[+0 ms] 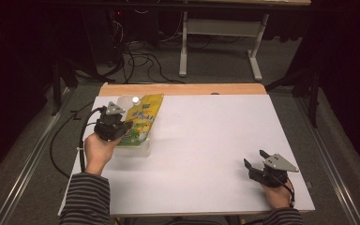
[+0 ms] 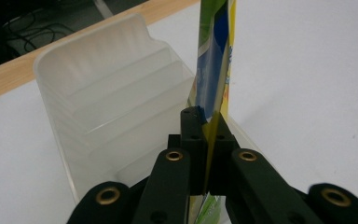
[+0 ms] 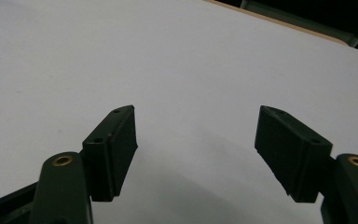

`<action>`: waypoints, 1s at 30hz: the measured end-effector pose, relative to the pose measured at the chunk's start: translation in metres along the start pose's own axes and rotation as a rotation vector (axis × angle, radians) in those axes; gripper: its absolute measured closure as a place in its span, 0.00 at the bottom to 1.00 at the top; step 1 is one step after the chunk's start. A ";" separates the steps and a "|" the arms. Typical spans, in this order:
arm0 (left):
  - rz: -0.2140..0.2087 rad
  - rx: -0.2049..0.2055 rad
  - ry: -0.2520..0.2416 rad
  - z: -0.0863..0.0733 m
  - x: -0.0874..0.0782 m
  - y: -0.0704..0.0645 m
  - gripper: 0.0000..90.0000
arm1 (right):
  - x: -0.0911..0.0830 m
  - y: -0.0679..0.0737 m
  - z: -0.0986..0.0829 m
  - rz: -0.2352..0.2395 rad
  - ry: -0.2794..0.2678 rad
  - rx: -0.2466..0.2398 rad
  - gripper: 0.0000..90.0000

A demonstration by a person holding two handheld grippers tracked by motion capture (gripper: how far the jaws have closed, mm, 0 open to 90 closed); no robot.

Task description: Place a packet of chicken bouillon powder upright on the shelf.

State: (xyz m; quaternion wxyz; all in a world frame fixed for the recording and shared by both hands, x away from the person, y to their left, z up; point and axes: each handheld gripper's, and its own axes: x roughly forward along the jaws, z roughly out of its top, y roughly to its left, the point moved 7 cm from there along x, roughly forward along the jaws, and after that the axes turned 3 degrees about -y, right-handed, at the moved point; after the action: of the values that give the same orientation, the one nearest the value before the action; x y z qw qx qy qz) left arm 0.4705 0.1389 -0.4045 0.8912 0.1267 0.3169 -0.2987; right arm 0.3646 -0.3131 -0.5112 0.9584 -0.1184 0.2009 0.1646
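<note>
A yellow and green pouch with a white cap is held over a clear plastic ridged container at the table's left. My left gripper is shut on the pouch's lower edge. In the left gripper view the pouch stands edge-on between the closed jaws of that gripper, beside the container. My right gripper rests low near the table's front right, open, with nothing between its jaws. In the right gripper view that gripper faces bare white table.
The white table top has a wooden strip along its far edge. Beyond it are a grey floor with cables and the legs of another table. Wide free surface lies between the two grippers.
</note>
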 end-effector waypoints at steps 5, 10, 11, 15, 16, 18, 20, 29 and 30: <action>0.015 0.013 -0.039 0.000 0.001 -0.001 1.00 | 0.000 0.000 0.000 -0.001 0.000 0.000 0.33; 0.038 0.024 -0.107 0.000 0.003 -0.002 1.00 | 0.000 0.000 0.000 0.000 0.001 0.000 0.33; 0.041 0.033 -0.122 0.000 0.004 -0.003 1.00 | 0.000 0.000 0.000 -0.001 0.002 -0.001 0.33; 0.033 0.034 -0.132 -0.003 0.006 -0.002 1.00 | -0.001 0.000 0.000 -0.003 0.003 0.007 0.33; 0.027 0.024 -0.126 -0.006 0.006 -0.001 1.00 | 0.000 0.000 0.000 -0.002 0.003 0.005 0.33; 0.024 0.010 -0.123 -0.010 0.006 0.001 1.00 | 0.000 0.000 0.000 0.000 0.000 -0.002 0.33; 0.017 0.009 -0.109 -0.011 0.005 0.001 1.00 | 0.000 0.000 0.000 -0.001 0.001 -0.002 0.33; 0.008 -0.020 -0.069 -0.020 0.001 0.003 0.99 | 0.000 -0.001 0.000 0.001 0.000 0.000 0.33; 0.007 -0.022 -0.068 -0.022 0.001 0.003 0.99 | -0.001 0.000 0.000 0.000 0.001 0.004 0.33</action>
State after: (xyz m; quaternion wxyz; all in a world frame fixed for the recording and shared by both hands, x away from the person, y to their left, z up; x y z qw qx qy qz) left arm 0.4623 0.1502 -0.4216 0.9039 0.1080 0.2893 -0.2961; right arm 0.3641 -0.3135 -0.5112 0.9585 -0.1164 0.2018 0.1641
